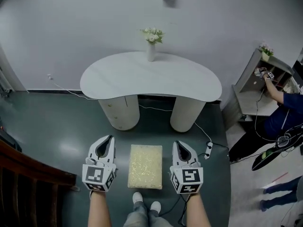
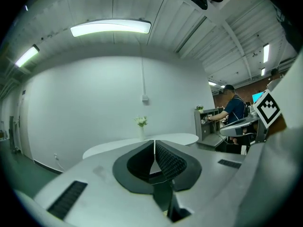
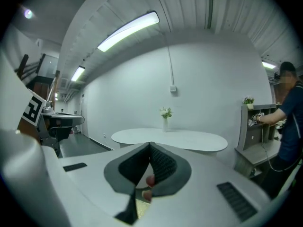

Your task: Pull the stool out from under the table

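Note:
The stool, a small square seat with a pale yellow textured top, stands on the dark floor in front of the white kidney-shaped table, clear of its two round legs. My left gripper hovers just left of the stool and my right gripper just right of it, both pointing toward the table. Neither touches the stool. In the left gripper view the jaws meet with nothing between them. The right gripper's jaws are likewise shut and empty. A vase of flowers stands on the table's far edge.
A white power strip and its cable lie on the floor to the right of the stool. A grey shelf unit and a person are at the far right. A dark wooden railing is at the lower left.

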